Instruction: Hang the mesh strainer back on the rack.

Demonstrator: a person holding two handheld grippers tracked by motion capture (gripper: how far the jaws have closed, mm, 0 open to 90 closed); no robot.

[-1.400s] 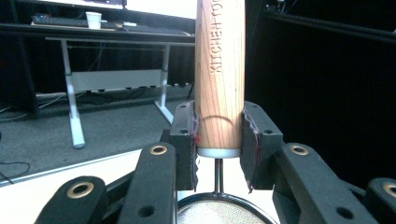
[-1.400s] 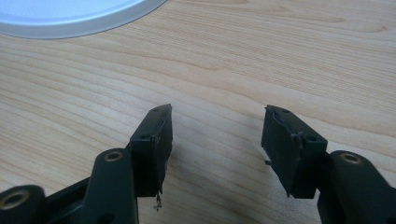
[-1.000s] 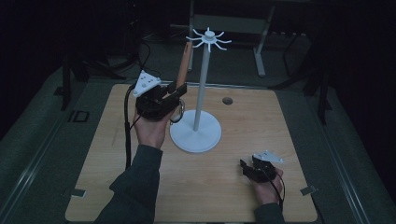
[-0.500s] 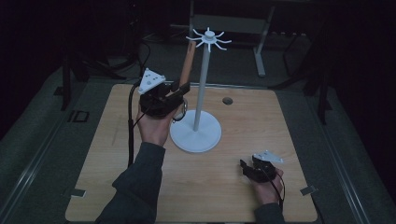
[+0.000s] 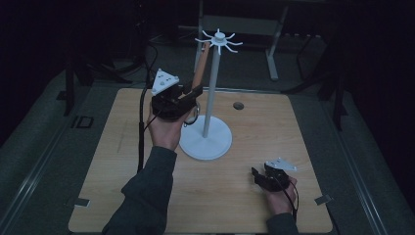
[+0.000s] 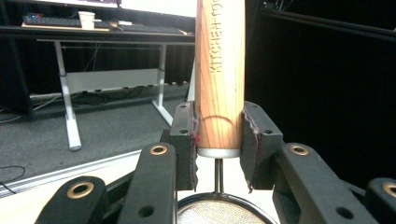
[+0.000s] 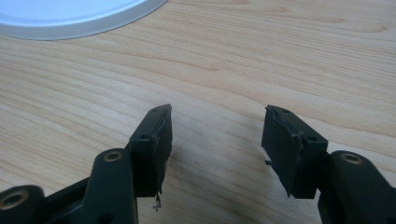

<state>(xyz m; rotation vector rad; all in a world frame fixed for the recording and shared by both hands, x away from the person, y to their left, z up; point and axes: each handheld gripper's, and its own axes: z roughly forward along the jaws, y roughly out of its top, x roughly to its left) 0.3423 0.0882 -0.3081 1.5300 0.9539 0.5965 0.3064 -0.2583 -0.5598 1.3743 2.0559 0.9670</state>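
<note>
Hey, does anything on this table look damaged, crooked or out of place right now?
Nothing on the table looks spilled or askew. One small sign of wear: the right hand-held gripper has frayed, ragged pad edges. The white stand sits upright, and the left hand-held gripper holds the wooden-handled strainer straight.

The high view is dimly lit and grainy; the wooden surface (image 5: 147,196) is lit softly from above, while the room around it is lost in near-black. In the left gripper view, brightness is concentrated at ten o'clock and darkness at three o'clock. In the right gripper view, even light is seen, with soft shadows under the jaws and blur towards twelve o'clock.
</note>
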